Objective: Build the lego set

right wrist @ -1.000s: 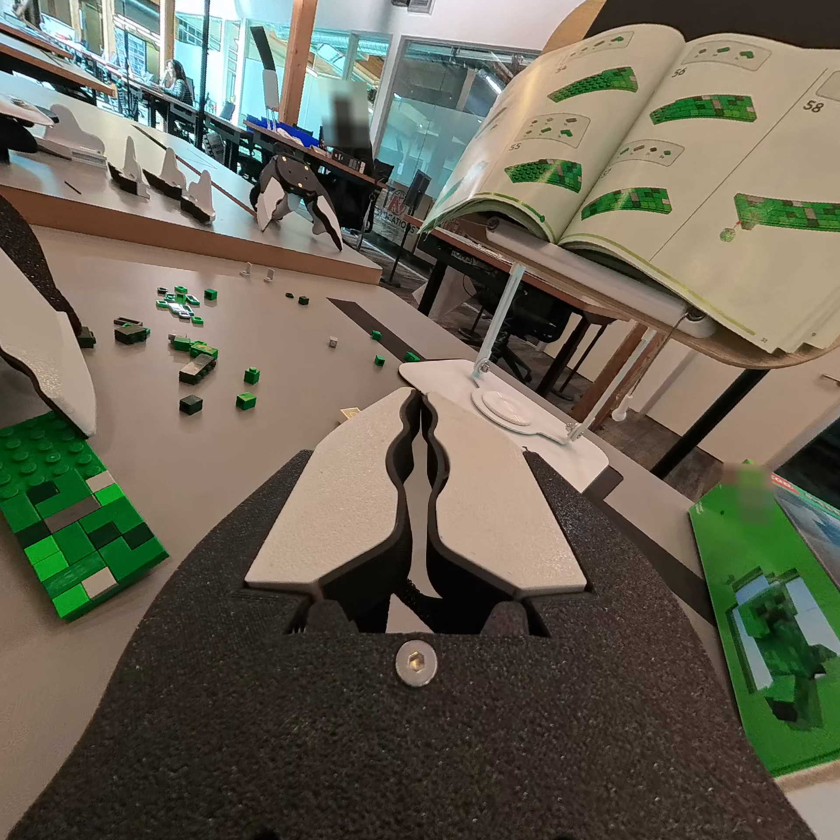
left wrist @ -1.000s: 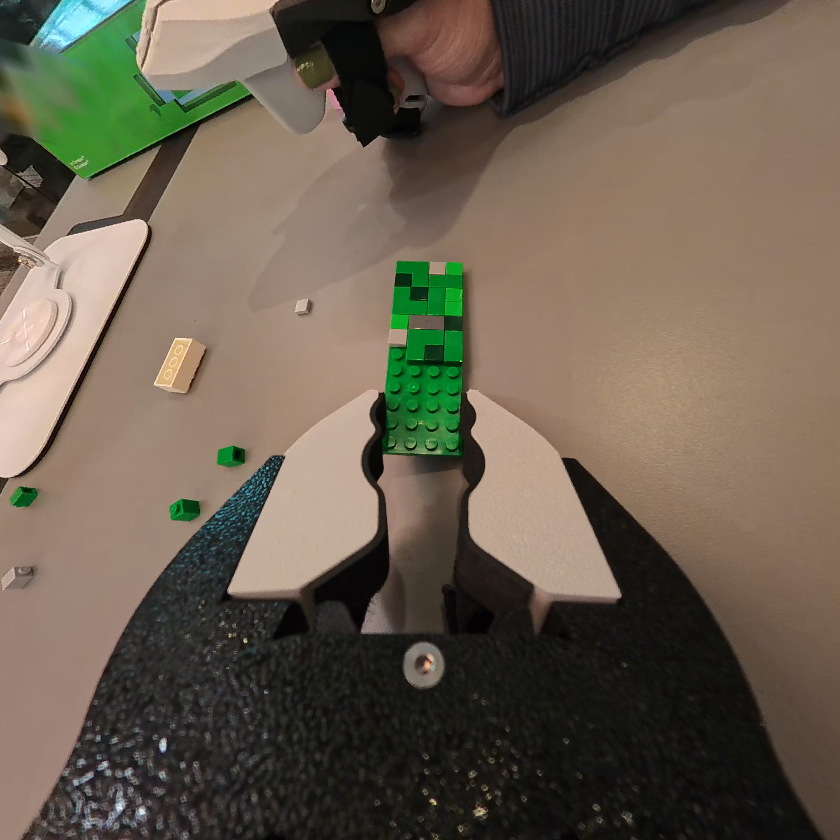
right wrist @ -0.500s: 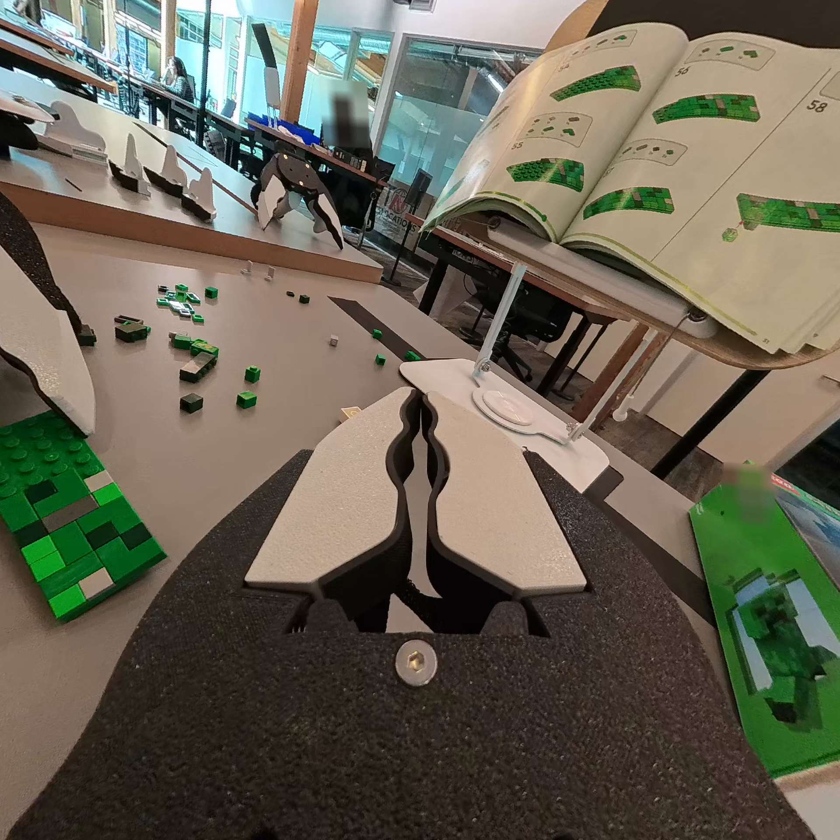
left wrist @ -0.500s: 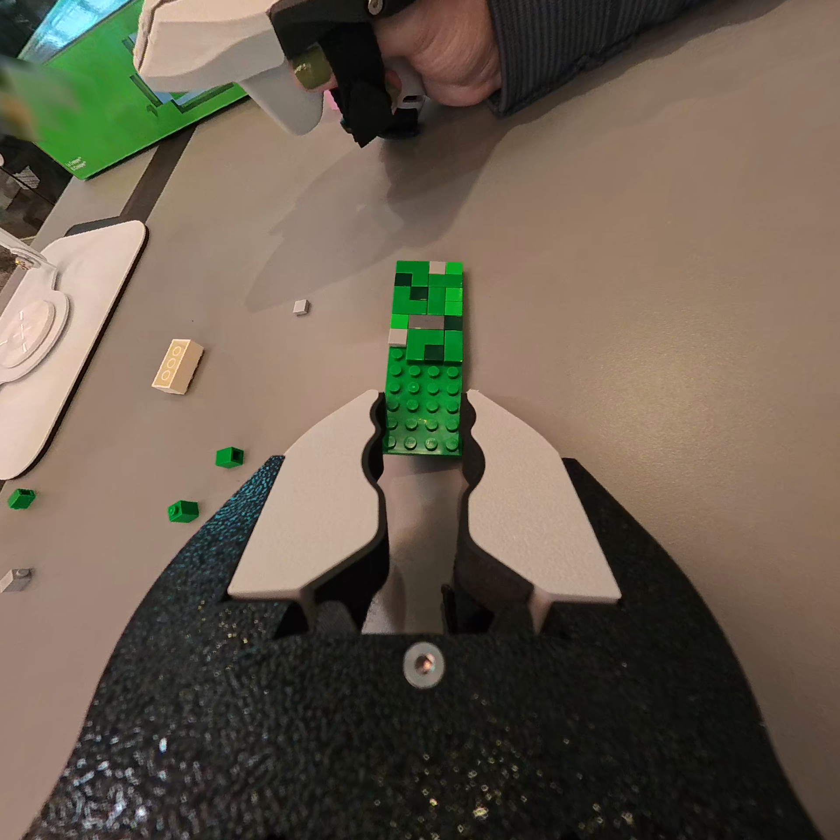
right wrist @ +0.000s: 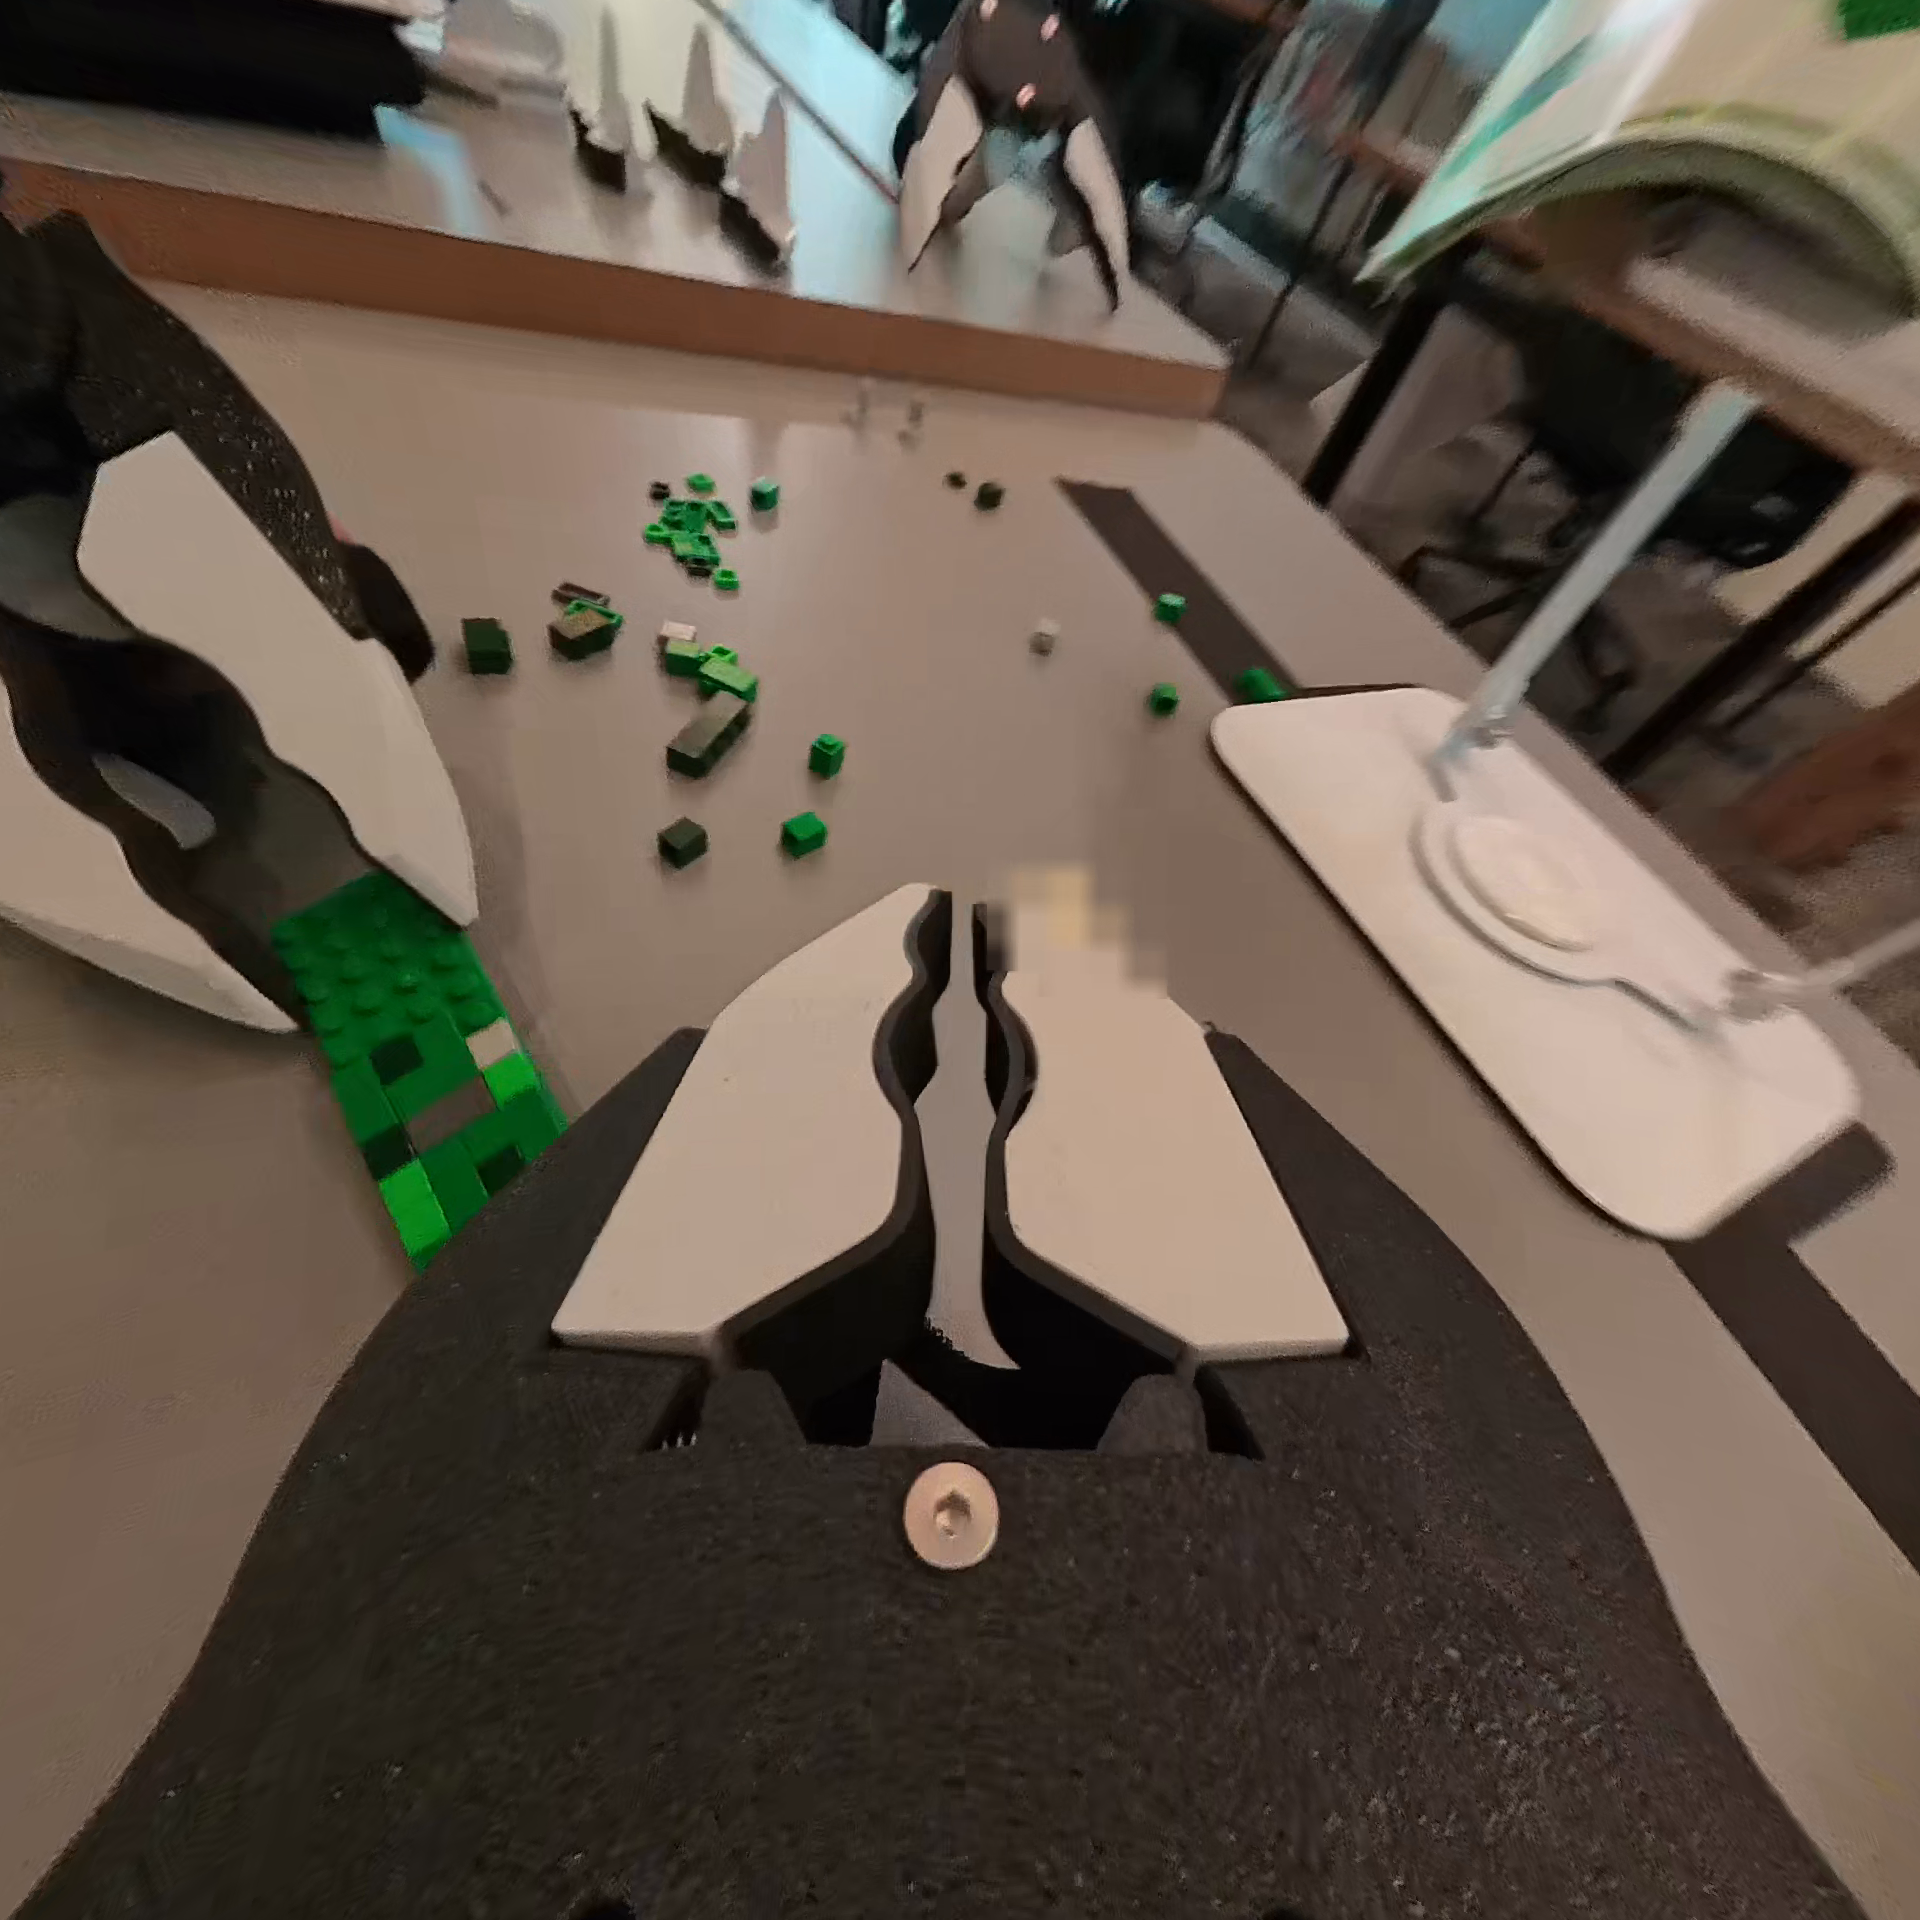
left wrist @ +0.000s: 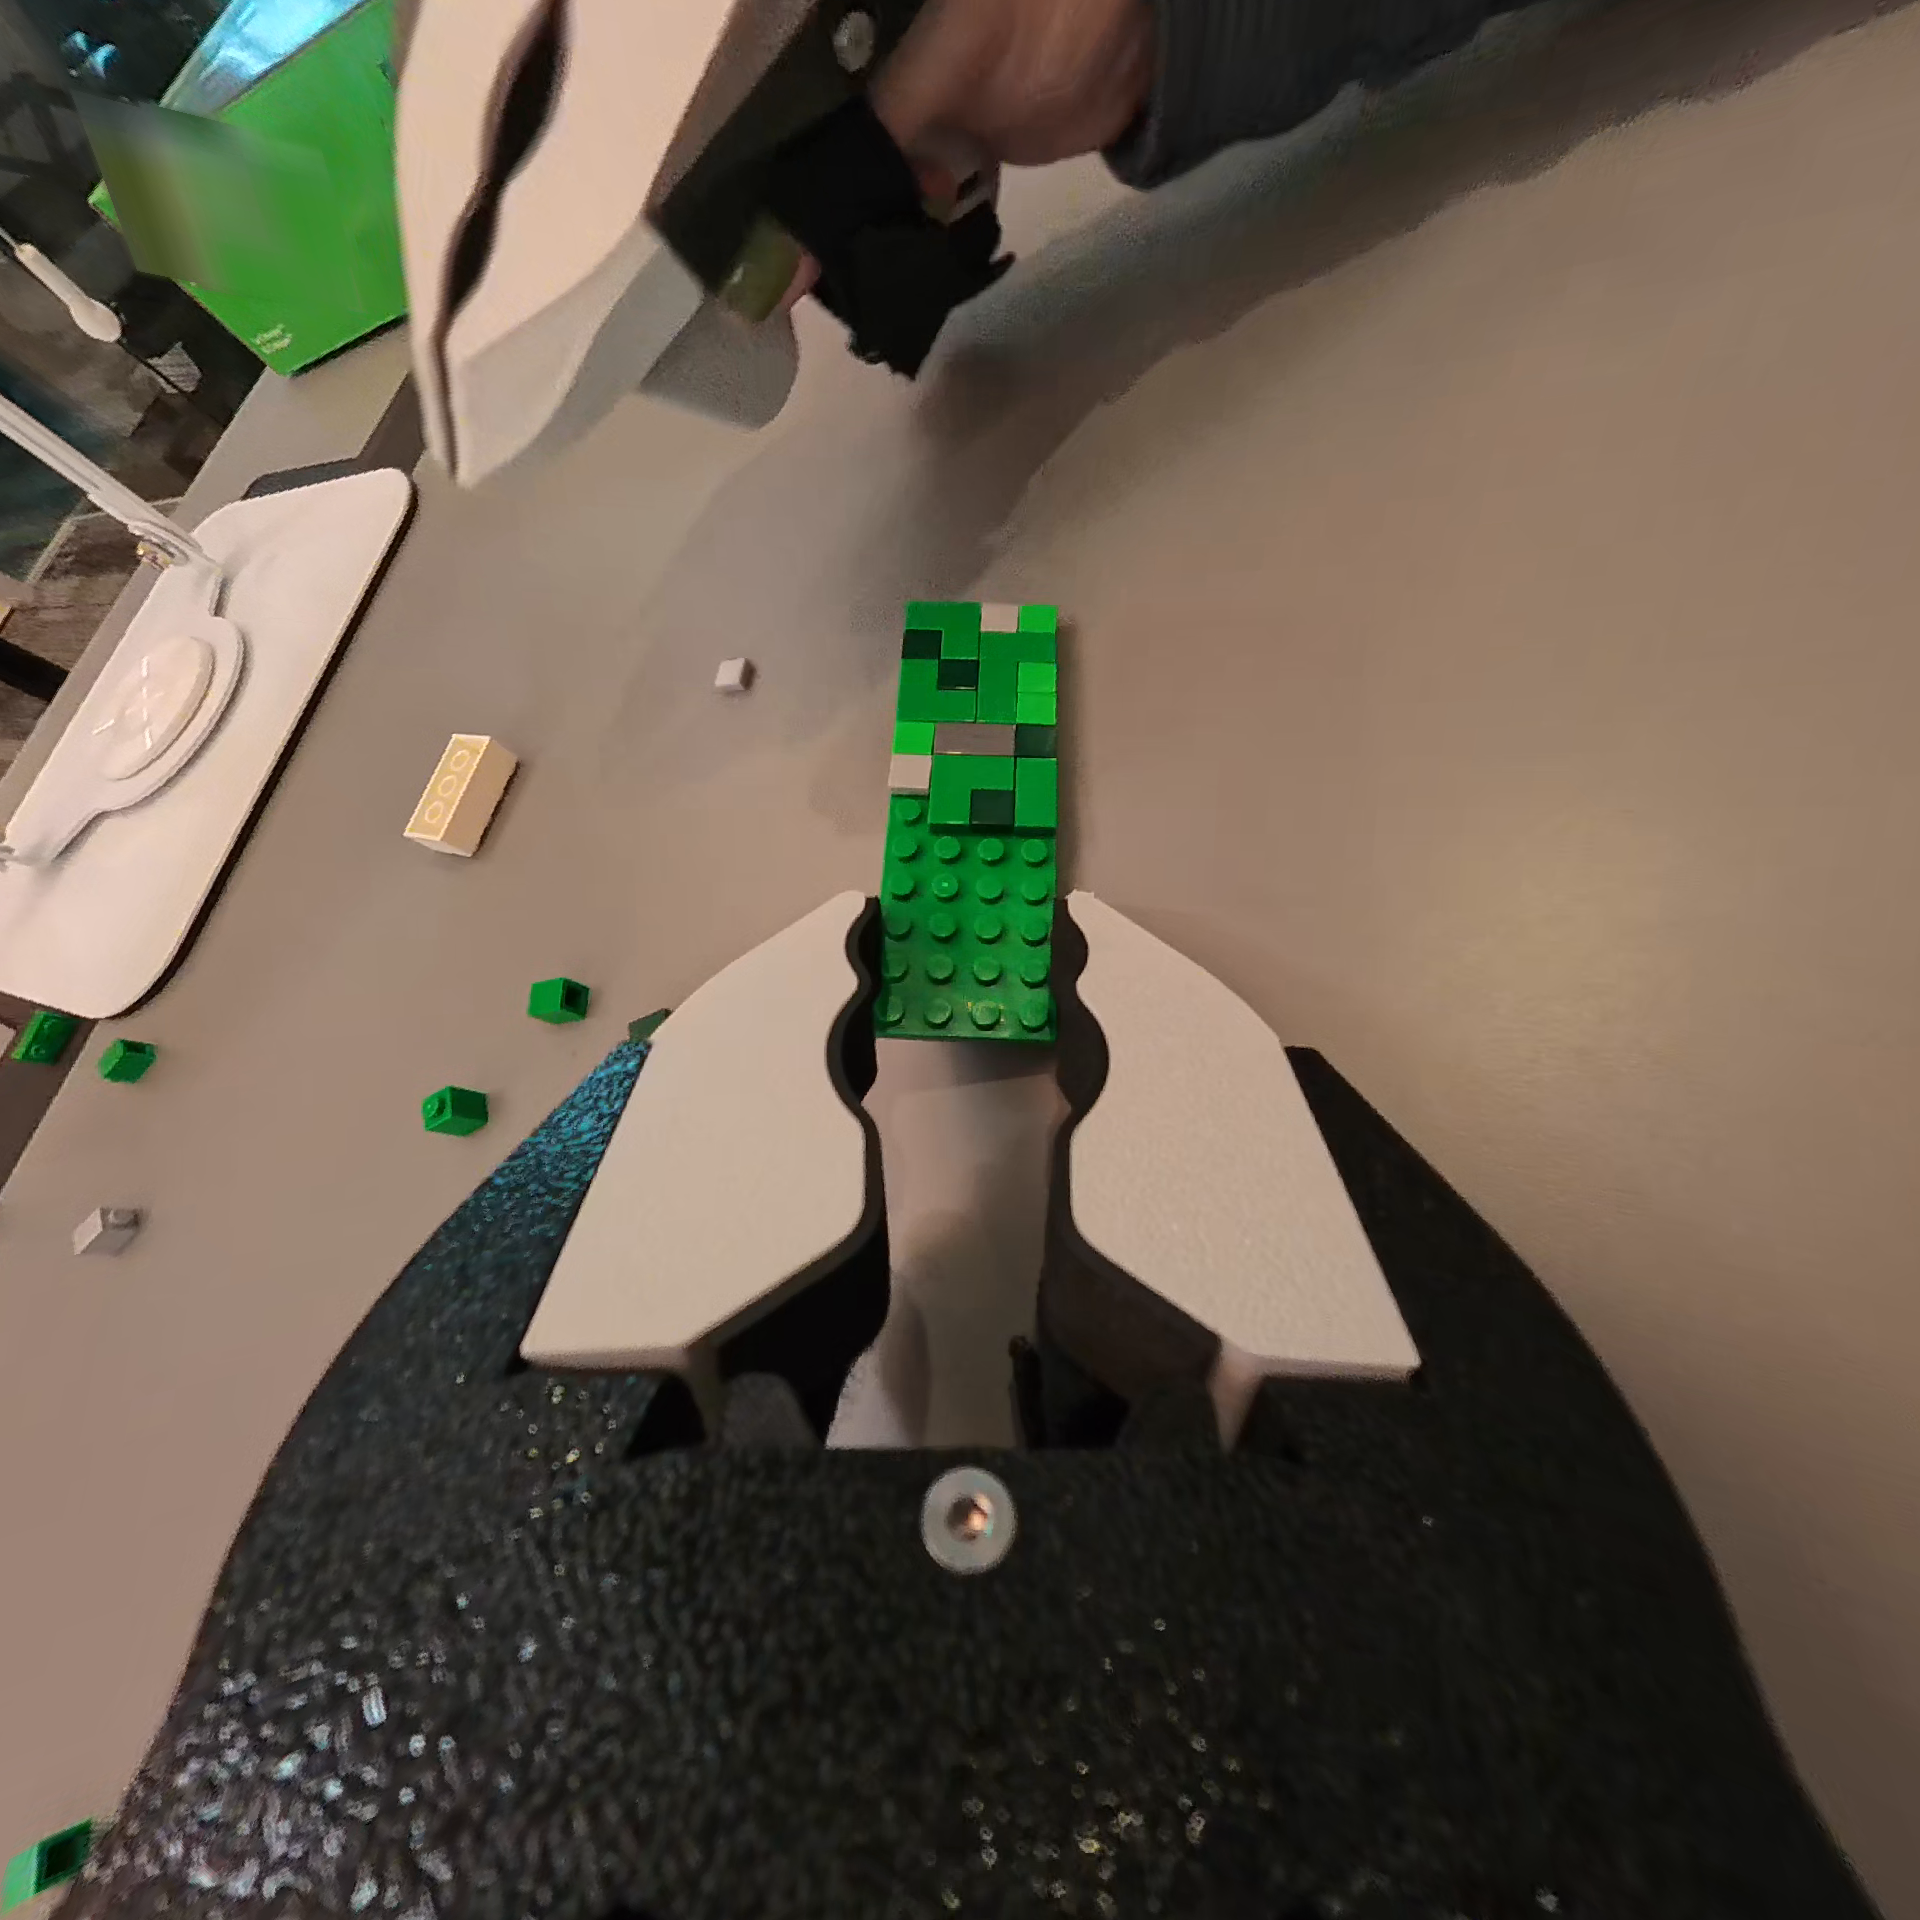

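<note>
Change: the right hand-held gripper (right wrist: 961,906) has tipped down from the open instruction booklet (right wrist: 1621,125) toward the desk (right wrist: 582,405); half a second ago the booklet's pages filled the top of its view, and now only a blurred edge shows.
Meaning: judging by that swing, the check of the booklet is over and the next piece is being sought among the loose bricks (right wrist: 717,717).
Left hand-held gripper (left wrist: 966,914): unmoved through all three moments, fingers clamped on the two long edges of the green plate (left wrist: 971,935) at its near, bare-studded end.
Right hand-held gripper state: fingers nearly together with a thin slit between, nothing held.
Task's thing: the green plate lies flat on the desk, its far half tiled in mixed greens and grey, its near half not yet covered.
Nearby pieces: a tan brick (left wrist: 460,795) and a small grey tile (left wrist: 732,675) lie left of the plate, well apart from it.
Writing: the green box (left wrist: 301,281) carries small white print, too small to read; a mosaic patch covers part of it.
Other: the white stand base (right wrist: 1538,935) sits to the right.
</note>
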{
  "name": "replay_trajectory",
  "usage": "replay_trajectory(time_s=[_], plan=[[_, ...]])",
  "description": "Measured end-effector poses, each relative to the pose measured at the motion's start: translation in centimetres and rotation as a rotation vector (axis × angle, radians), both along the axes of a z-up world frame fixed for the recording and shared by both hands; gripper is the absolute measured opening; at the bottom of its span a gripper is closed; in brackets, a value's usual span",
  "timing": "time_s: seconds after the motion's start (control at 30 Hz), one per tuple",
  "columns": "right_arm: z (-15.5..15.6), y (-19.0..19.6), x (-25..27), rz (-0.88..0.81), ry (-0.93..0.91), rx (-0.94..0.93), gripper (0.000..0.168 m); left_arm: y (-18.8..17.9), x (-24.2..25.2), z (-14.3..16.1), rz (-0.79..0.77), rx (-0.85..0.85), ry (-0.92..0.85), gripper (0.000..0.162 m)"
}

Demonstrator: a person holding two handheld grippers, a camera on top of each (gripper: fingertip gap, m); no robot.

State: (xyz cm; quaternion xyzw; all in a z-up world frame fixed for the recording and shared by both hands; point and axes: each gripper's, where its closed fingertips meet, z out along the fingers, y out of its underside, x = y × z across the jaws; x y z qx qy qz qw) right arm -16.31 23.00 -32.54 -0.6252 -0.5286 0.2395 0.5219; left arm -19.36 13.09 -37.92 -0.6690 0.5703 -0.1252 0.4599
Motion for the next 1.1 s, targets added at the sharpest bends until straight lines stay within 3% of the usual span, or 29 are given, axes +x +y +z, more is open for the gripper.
replay_trajectory(time_s=[0.03,0.17,0.3,0.47,0.73,1.1], plan=[[-0.2,0.1,-1.1,0.039,-0.029,-0.046,0.004,0.0,0.0,0.0,0.004,0.001,0.000,0.030],[-2.0,0.0,-4.6,0.214,-0.210,-0.222,0.013,0.0,0.0,0.1,0.001,0.016,0.001,0.031],[-2.0,0.3,-7.8,0.332,-0.299,-0.191,0.010,-0.1,0.2,0.1,0.000,0.023,0.000,0.031],[-1.9,0.4,-12.2,0.374,-0.387,-0.192,0.010,0.6,0.2,0.1,0.135,0.017,0.000,0.031],[-3.4,-1.3,-16.6,0.539,-0.554,-0.097,0.008,-0.2,1.2,0.2,0.087,0.038,0.000,0.031],[-2.4,0.0,-14.9,0.437,-0.481,-0.133,0.008,-1.3,0.7,-1.2,0.110,-0.342,-0.049,0.033]])
